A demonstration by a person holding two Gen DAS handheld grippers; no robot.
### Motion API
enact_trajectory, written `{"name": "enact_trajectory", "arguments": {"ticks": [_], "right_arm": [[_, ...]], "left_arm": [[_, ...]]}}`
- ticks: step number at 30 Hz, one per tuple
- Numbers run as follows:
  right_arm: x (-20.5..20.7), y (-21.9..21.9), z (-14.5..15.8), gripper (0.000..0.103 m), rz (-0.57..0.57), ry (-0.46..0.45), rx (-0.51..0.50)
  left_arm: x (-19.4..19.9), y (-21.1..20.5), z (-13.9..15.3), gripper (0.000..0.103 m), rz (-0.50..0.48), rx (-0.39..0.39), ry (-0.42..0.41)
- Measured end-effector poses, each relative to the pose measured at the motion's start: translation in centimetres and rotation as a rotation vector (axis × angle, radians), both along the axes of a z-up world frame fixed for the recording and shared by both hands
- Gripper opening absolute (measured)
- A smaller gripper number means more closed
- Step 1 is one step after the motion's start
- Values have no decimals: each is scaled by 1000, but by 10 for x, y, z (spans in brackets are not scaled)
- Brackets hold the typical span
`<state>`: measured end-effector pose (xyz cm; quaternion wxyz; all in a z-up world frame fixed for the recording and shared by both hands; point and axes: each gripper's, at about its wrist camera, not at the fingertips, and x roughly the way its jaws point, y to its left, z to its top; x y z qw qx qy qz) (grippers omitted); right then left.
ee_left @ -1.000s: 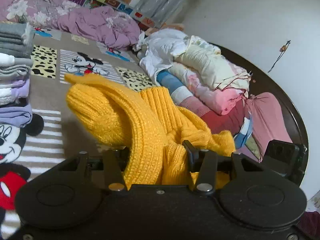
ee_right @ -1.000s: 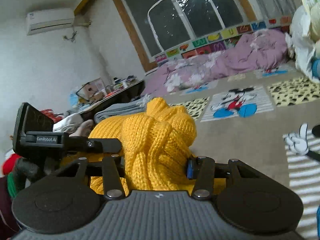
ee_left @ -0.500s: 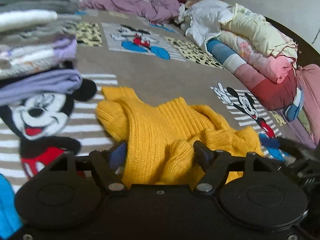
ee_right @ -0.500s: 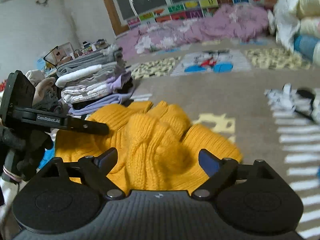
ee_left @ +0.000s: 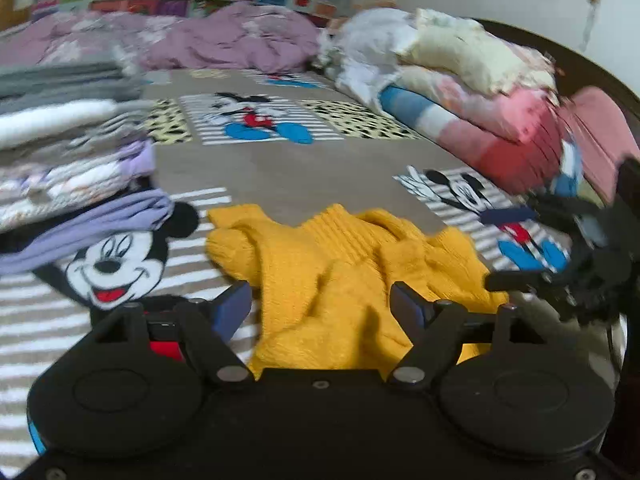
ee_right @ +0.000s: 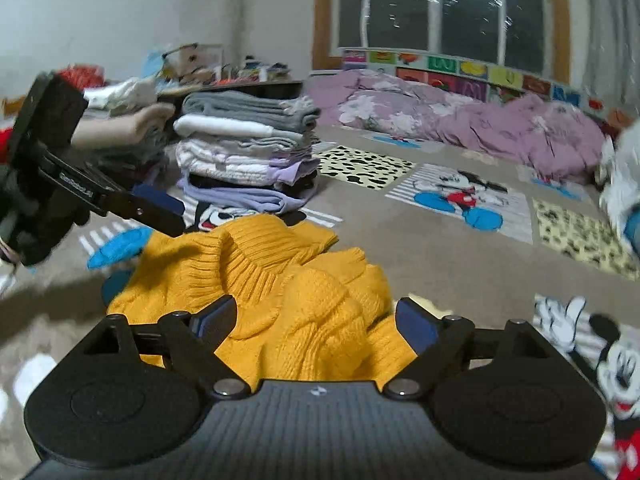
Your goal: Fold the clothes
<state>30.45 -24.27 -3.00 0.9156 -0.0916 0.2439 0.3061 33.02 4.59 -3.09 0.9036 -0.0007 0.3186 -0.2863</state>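
A yellow knitted sweater (ee_left: pixel 340 276) lies crumpled on the Mickey Mouse bedspread (ee_left: pixel 288 176). My left gripper (ee_left: pixel 322 308) is open, its jaws spread on either side of the sweater's near edge. My right gripper (ee_right: pixel 316 320) is open too, just above the sweater (ee_right: pixel 280 280) from the other side. The right gripper also shows at the right edge of the left wrist view (ee_left: pixel 560 280), and the left gripper at the left of the right wrist view (ee_right: pixel 120 204).
A stack of folded clothes (ee_right: pixel 244 156) stands on the bed just behind the sweater, also in the left wrist view (ee_left: pixel 68 152). A purple duvet (ee_left: pixel 224 36) lies at the back. A pile of bedding and clothes (ee_left: pixel 460 84) lines the right side.
Both grippers held the sweater lifted a second ago. They lowered it onto the bedspread and opened. The sweater now lies loose between the spread jaws.
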Motion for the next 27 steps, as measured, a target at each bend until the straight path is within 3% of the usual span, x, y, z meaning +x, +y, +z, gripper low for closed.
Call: {"name": "enact_trajectory", "arguments": {"ticks": [10,14,15,16,18,21,27], "right_arm": [[8,17,8,84,133,12,-115],[7,18,10,80,157,20,-144],[7,18,11,79,163,22,-151],[7,19,11,76,169,24,-159],[6,19,12,57,181,28,-173],[6,20,14,38,198,34,-196],[5,22,16,29,234,46,-240]], "left_arm": [[4,-28,-5,75,-152,171,-40],[11,-36,-9,69,-187,206,-36],[12,-39,-11,62,-188,226,-31],[14,-42,-14,49,-188,243,-20],[14,-47,-17,39,-182,265,-7],[4,-48,-11,26,-167,282,-24],[-26,-50,4,19,-166,291,-62]]}}
